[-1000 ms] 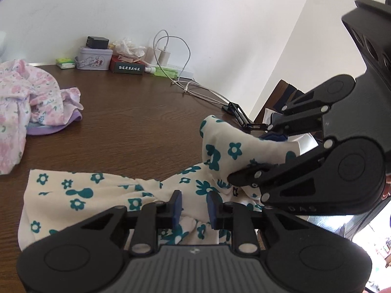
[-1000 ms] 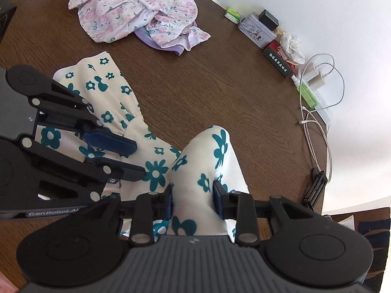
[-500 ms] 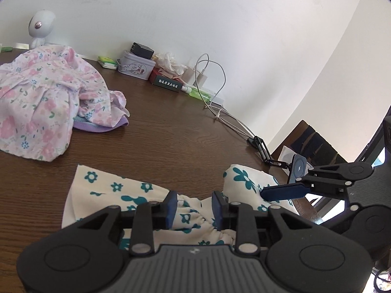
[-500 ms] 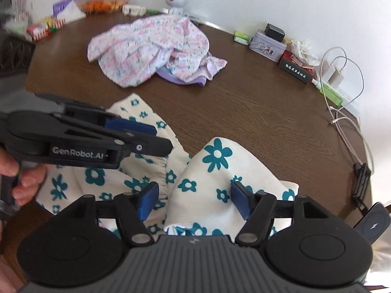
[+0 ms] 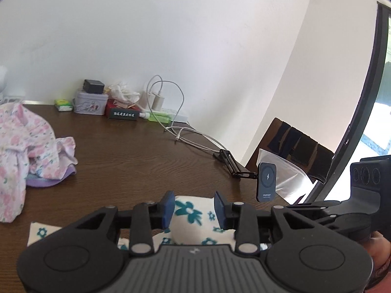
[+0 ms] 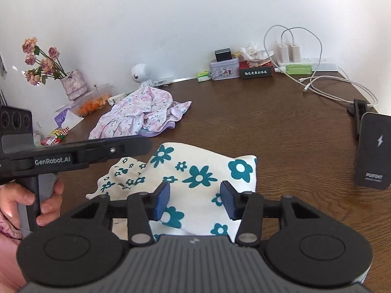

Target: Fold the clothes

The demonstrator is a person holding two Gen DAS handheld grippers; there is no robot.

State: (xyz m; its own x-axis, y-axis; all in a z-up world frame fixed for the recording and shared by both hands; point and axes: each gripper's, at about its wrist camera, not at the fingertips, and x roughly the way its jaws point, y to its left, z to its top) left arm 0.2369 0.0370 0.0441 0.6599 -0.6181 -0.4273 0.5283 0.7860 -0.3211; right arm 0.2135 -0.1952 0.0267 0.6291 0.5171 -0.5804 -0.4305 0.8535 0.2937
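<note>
Both tools hang with their pads apart and nothing clamped: my right tool (image 6: 195, 199) over the cream garment with teal flowers (image 6: 195, 171), my left tool (image 5: 194, 207) above the same cloth. It lies on the dark wood-grain counter (image 6: 268, 127) near its front edge, one flap doubled over and a gathered, ruched part bunched at the left. I judge one fold made, with more to come. Further back, the crumpled pink floral garment (image 6: 139, 112) looks unfolded, thin and limp.

near edge of the teal-flowered cream garment (image 6: 195, 178) hidden under the right gripper (image 6: 194, 199), pink floral garment (image 5: 22, 151) cut off at left, black box (image 6: 255, 72) lettering unreadable
</note>
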